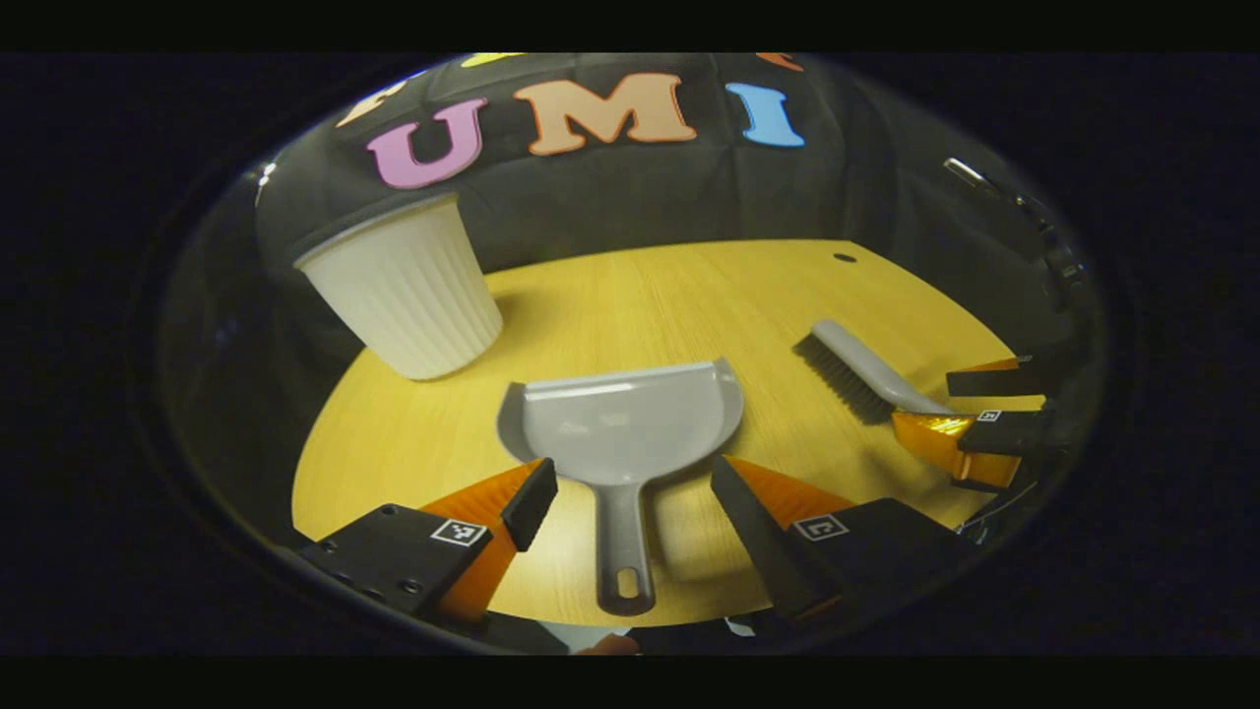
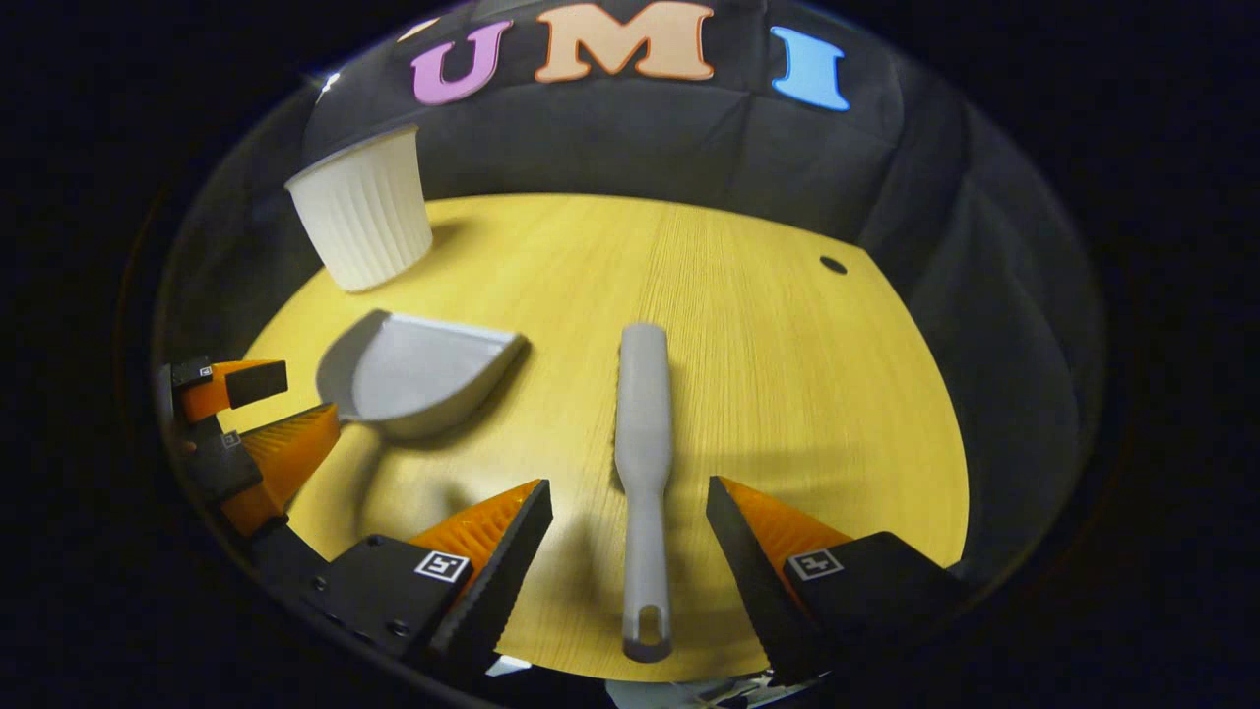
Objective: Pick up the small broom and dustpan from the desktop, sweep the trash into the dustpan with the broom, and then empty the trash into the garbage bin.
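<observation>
The grey dustpan [image 1: 620,423] lies flat on the yellow table, its handle pointing back between the fingers of my left gripper [image 1: 630,492]. That gripper is open, with a gap on each side of the handle. To its right the grey broom [image 1: 866,369] lies bristles-down. In the right gripper view the broom [image 2: 645,423] runs straight toward me, and my right gripper [image 2: 628,502] straddles its thin handle, open and not touching. The dustpan [image 2: 423,369] sits left of it, with the left gripper [image 2: 295,399] at its handle end. The right gripper [image 1: 925,402] stands at the broom's handle.
A white ribbed garbage bin [image 1: 404,290] stands upright at the table's far left corner, also seen as the bin [image 2: 364,212]. A small dark hole [image 2: 833,264] marks the table [image 2: 787,374] near its far right edge. Black cloth walls close the back.
</observation>
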